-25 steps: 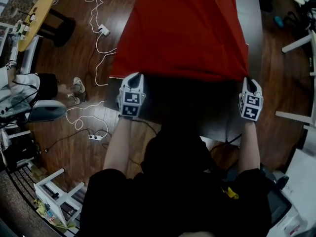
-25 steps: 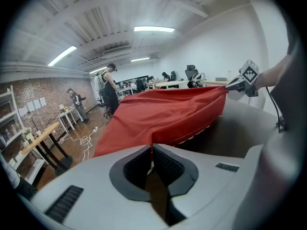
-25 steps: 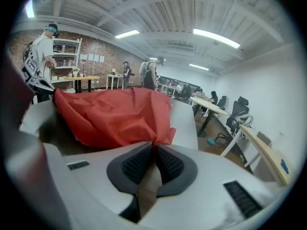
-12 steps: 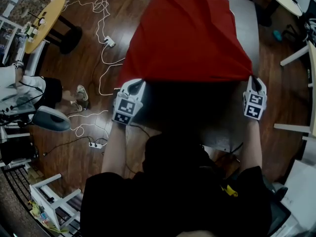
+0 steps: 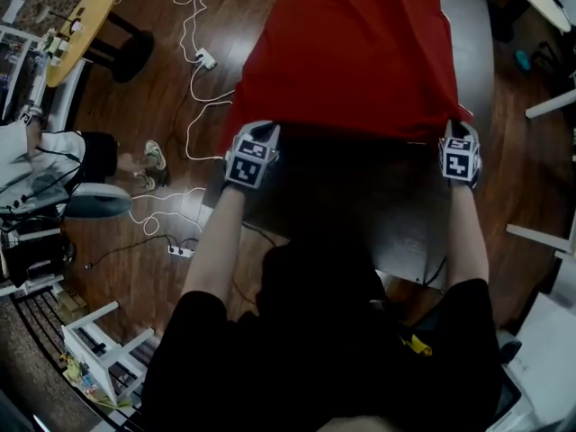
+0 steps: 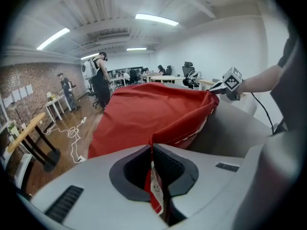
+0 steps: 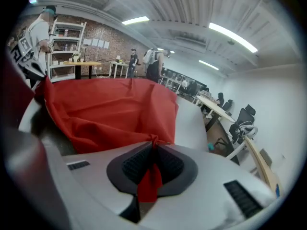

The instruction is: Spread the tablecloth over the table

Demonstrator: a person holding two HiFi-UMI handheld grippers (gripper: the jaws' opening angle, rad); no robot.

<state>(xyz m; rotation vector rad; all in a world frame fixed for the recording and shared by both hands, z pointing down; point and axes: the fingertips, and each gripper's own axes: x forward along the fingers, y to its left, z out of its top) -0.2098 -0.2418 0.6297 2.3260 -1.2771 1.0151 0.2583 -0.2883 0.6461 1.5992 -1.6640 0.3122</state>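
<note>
Left gripper: fingers pressed together, pinching a near corner of the red tablecloth. Right gripper: likewise pinching the other corner.

The tablecloth covers the far worktop; the near part is bare.

Judged step: drawing the edge nearer. Next: an even pull, then lowering.

No legible writing.

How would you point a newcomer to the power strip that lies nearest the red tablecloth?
Start at the grey table with the red tablecloth over it, then look to the wooden floor at its left in the head view. The power strip is the small white block among looping white cable, close to the cloth's edge; the other strip lies far lower in the picture.
</note>
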